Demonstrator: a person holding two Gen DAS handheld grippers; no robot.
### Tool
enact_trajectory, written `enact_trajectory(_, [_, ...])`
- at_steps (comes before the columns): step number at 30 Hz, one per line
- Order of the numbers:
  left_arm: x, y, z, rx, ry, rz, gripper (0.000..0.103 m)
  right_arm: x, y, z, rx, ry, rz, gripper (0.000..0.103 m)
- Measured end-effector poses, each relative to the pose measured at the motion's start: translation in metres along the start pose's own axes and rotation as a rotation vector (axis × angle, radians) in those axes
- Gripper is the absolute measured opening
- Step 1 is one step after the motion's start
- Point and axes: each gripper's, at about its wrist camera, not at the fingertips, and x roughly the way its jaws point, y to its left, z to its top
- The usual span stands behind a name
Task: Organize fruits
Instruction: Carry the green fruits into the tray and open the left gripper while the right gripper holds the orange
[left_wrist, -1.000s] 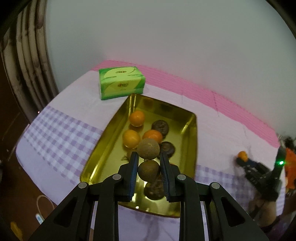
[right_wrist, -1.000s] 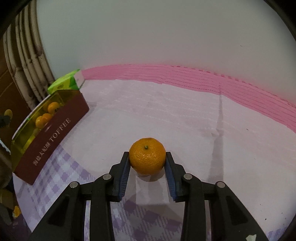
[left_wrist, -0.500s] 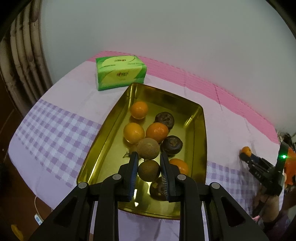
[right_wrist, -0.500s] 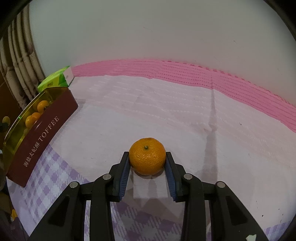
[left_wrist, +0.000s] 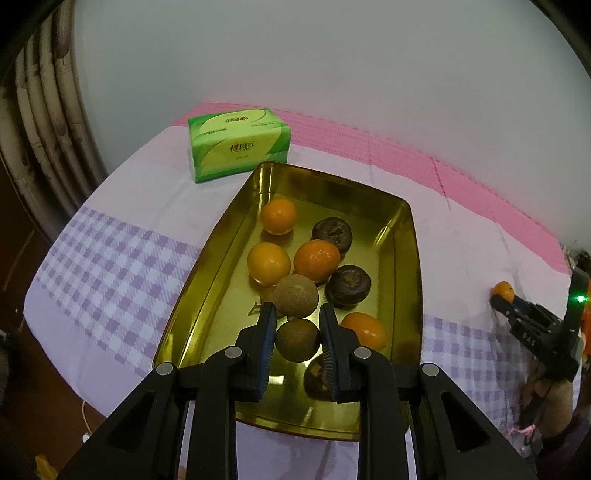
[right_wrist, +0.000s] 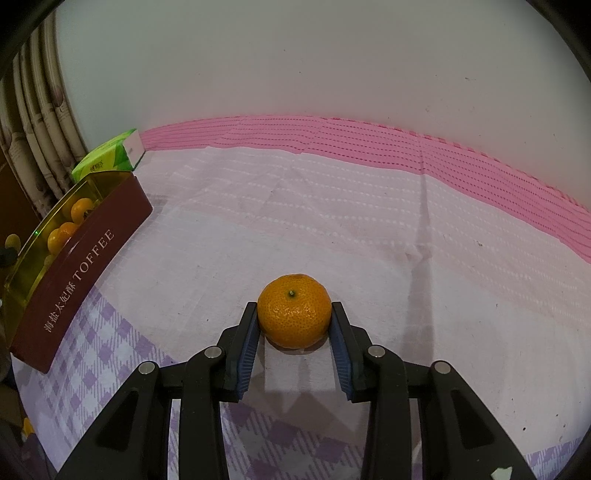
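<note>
While the brown fruit (left_wrist: 297, 340) sits pinched between the pads of the left gripper (left_wrist: 297, 345), it hangs above the near end of the gold tray (left_wrist: 413, 258), seemingly clear of the tray floor, though its underside is hard to judge. Just beyond it in the tray lies a second brown fruit (left_wrist: 296, 295), almost touching it, with three oranges (left_wrist: 317, 259) and two dark wrinkled fruits (left_wrist: 349, 283) farther in, another orange (left_wrist: 364, 329) to the right and one more dark fruit (left_wrist: 318, 376) partly hidden under the gripper's right finger.

Well to the right of the tray, out on the cloth (right_wrist: 332, 221), the right gripper (right_wrist: 294, 325) has narrowed onto a mandarin (right_wrist: 294, 311), both pads against its sides; the fruit looks to rest on the cloth rather than be lifted. Behind the tray's far corner stands a green tissue pack (left_wrist: 239, 145).

The risks, as I judge them: the brown fruit is round and held near its middle by narrow pads, so a tilt or slackened squeeze could let it roll out and knock its neighbours. Lowering it straight down would bump the fruit just beyond. The mandarin's soft skin could bruise under too hard a squeeze, and it must clear the tray's raised wall on the way in.
</note>
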Motion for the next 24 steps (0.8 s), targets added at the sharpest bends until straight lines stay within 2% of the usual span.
enact_trajectory(24, [0.012, 0.001, -0.006, 0.02, 0.035, 0.035, 0.025, 0.0, 0.0, 0.0, 0.0, 0.002, 0.001, 0.035])
